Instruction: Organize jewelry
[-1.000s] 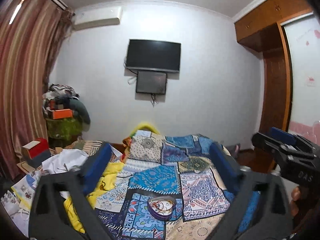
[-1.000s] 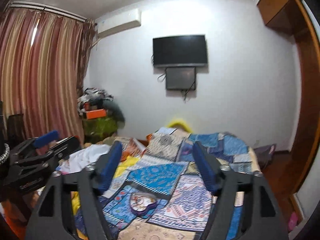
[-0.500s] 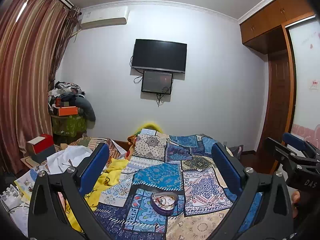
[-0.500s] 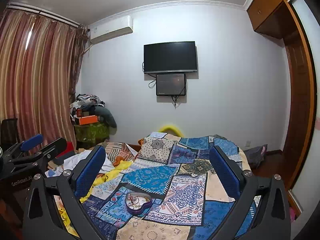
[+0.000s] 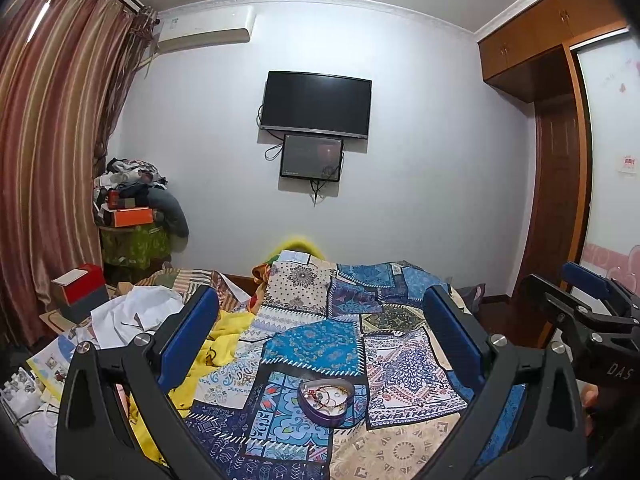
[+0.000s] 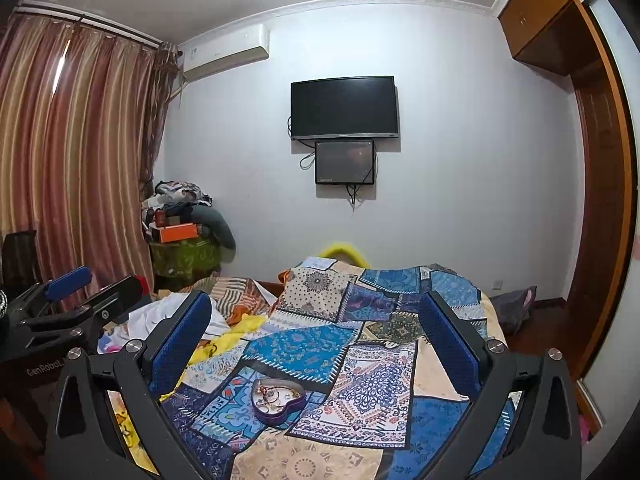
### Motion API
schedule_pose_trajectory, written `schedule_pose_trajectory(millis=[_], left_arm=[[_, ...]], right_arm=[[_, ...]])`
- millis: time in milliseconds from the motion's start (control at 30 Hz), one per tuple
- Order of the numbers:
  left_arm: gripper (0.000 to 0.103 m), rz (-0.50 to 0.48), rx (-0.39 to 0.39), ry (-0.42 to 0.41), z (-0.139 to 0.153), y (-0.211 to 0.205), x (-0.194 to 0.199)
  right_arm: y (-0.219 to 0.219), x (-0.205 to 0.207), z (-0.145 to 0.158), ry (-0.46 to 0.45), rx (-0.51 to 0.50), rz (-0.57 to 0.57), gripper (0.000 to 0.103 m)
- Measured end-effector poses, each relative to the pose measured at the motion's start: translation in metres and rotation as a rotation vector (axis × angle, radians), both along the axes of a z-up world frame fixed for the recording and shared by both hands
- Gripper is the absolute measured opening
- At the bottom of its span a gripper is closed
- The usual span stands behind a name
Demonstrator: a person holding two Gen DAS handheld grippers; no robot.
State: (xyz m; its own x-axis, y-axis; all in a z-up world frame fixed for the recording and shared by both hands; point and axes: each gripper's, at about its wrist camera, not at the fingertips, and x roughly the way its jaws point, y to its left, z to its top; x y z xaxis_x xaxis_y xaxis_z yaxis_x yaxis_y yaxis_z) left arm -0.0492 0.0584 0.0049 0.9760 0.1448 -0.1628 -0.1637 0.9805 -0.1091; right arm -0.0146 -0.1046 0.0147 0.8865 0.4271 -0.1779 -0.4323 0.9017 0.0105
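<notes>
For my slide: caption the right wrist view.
Open right gripper above a heart-shaped jewelry tin on the patchwork bedspread.

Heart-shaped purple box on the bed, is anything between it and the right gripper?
Nothing but patchwork quilt; in the right wrist view the heart-shaped box lies beyond the open right gripper, no object intervening.

A bed covered by a blue patchwork quilt (image 5: 316, 344) fills the lower half of both views. A purple heart-shaped tin (image 5: 326, 396), open-topped and holding tangled jewelry (image 5: 328, 392), rests on the quilt at 6 o'clock. At 9 o'clock from the tin lie a crumpled yellow cloth (image 5: 224, 340) and white fabric (image 5: 132, 312).
</notes>
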Motion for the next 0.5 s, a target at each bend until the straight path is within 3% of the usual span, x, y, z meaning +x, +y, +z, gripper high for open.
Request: schedule_pose_trajectory(millis=[500], left_arm=[[0.102, -0.002, 0.0, 0.002, -0.0015, 0.0003, 0.0009]], right_arm=[[-0.0002, -0.0019, -0.001, 0.007, -0.007, 0.001, 0.103]])
